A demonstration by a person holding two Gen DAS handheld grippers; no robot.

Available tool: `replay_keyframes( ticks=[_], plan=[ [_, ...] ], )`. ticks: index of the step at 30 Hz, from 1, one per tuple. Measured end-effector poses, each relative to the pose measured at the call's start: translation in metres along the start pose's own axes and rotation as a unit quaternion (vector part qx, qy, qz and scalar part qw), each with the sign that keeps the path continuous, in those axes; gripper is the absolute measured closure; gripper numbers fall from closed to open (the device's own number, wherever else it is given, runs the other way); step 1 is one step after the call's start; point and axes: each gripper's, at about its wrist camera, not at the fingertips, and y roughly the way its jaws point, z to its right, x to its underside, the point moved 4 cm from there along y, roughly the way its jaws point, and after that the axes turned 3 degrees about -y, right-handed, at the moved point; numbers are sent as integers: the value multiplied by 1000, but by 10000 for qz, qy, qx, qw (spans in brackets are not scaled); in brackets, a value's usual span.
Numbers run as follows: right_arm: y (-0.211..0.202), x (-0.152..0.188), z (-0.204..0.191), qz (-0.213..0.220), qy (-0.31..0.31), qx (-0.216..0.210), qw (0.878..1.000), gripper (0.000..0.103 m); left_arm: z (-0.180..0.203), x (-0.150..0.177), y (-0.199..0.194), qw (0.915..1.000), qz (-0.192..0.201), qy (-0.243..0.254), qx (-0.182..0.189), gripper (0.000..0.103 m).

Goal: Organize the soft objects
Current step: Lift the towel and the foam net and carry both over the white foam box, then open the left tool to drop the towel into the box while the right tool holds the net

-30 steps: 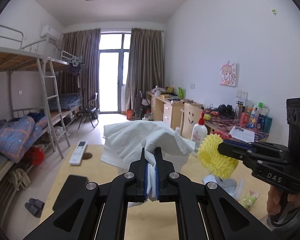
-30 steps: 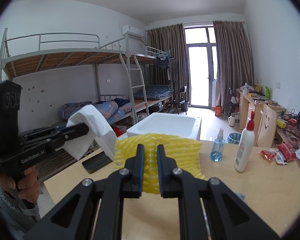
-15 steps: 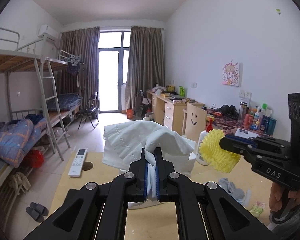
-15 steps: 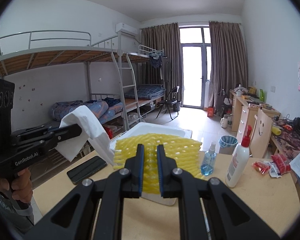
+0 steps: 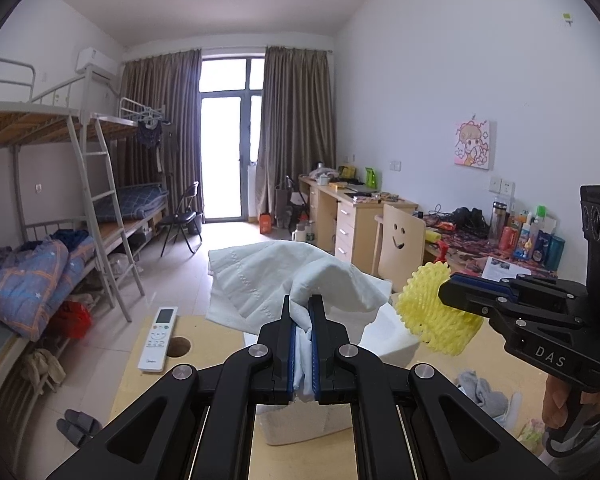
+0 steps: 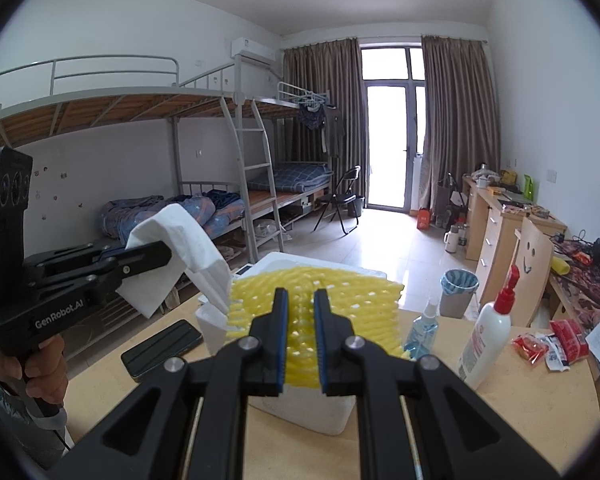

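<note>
Dormitory room: bunk beds (image 6: 140,152), curtained balcony door, pale wooden worktop (image 6: 500,412). Left gripper (image 5: 303,322) is clamped on a soft, embossed white cloth (image 5: 276,280); right gripper (image 6: 301,312) is clamped on a yellow foam net sleeve (image 6: 340,304). Both are held above a white foam box (image 6: 312,412) at mid-worktop. A remote (image 5: 158,338) lies at the worktop's far-left corner.

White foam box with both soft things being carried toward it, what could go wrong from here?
1. The white cloth hangs loose and wide from the left gripper; it may drape over the white foam box rim rather than drop inside.
2. The yellow foam net in the right gripper is springy and could bounce out on release.
3. The spray bottle and lotion bottle stand close beside the box; a sideways swing could topple them.
</note>
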Motion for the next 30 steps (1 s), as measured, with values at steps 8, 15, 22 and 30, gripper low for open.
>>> replay_keyframes(
  ticks=[8, 15, 22, 30],
  plan=[
    [19, -10, 3, 14, -88, 47, 9999, 88, -11, -8, 30, 9998, -135, -51, -126, 97],
    [39, -10, 10, -107, -52, 43, 9999, 88, -18, -12, 51, 9996, -219, -59, -149, 97],
    [46, -9, 14, -204, -2, 62, 9998, 88, -16, -14, 63, 9996, -232, 19, -158, 97],
    [26, -6, 33, -233, 150, 358, 9990, 88, -9, -13, 82, 9992, -406, 4, 54, 97]
  ],
)
